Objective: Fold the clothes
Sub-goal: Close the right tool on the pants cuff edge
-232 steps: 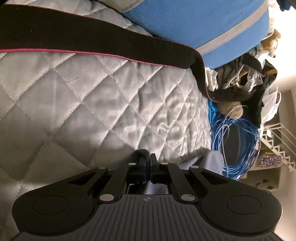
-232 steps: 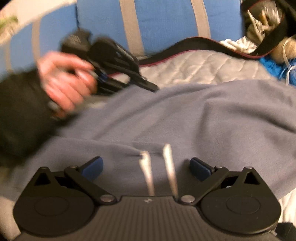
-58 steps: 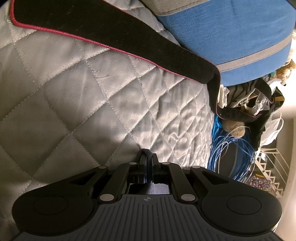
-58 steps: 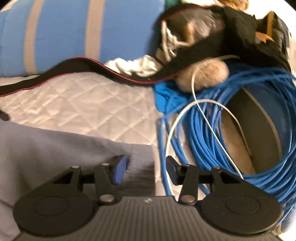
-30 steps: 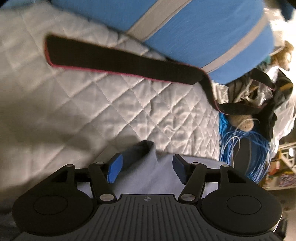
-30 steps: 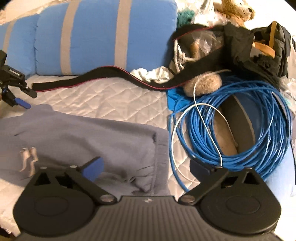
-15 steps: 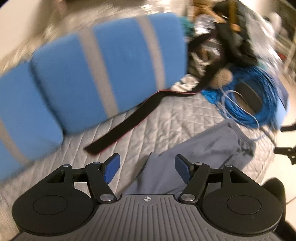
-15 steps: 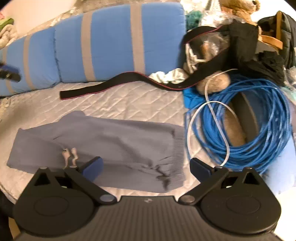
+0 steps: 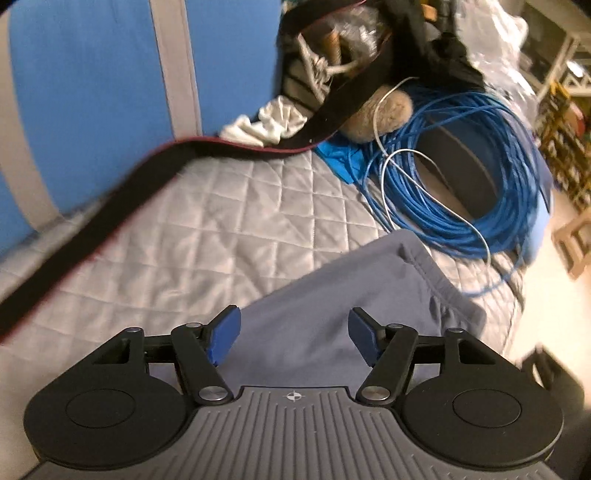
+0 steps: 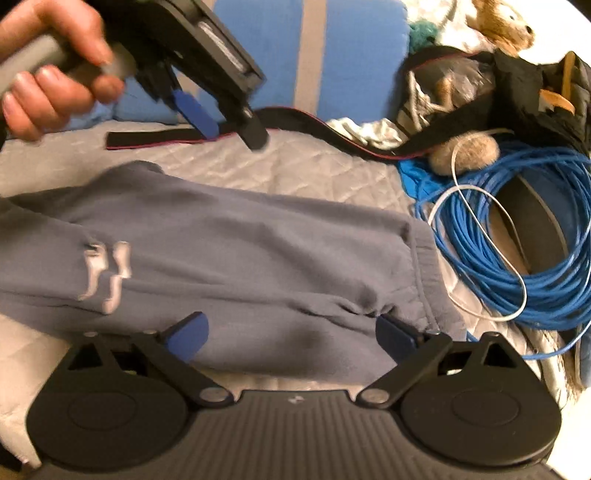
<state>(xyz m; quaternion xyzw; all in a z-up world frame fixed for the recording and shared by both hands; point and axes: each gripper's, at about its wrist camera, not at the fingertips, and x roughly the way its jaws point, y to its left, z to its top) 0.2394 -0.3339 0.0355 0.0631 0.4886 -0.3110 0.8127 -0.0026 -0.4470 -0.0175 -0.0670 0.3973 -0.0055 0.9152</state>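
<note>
**Grey quilted bed, both claws released above the sweatpants**

Surface: grey quilted mattress [image 9: 229, 221], blue cushions with grey stripes [image 10: 332, 55] along its back edge.

Right gripper [image 10: 291, 332]: jaws spread wide, nothing between the blue pads, hanging over the near edge of the grey-blue sweatpants [image 10: 229, 251]. Pants lie flat across the mattress, elastic waistband toward the cable coil, pale logo on the opposite side.

Left gripper [image 9: 293, 334]: jaws also apart, empty, above the pants with the waistband end ahead. In the right wrist view it sits up in the air beyond the pants, held by a hand [image 10: 48, 66], not touching the fabric.

Relative to the pants:
- black strap with red edging [image 9: 122, 199]: behind them, running along the foot of the cushions.
- blue cable coil [image 10: 517, 240]: just beside the waistband, with a white wire looped over it.
- heap of dark clothes and bags [image 10: 517, 85]: beyond the coil, soft toy [image 10: 506, 22] on top.

Both views motion-blurred.
</note>
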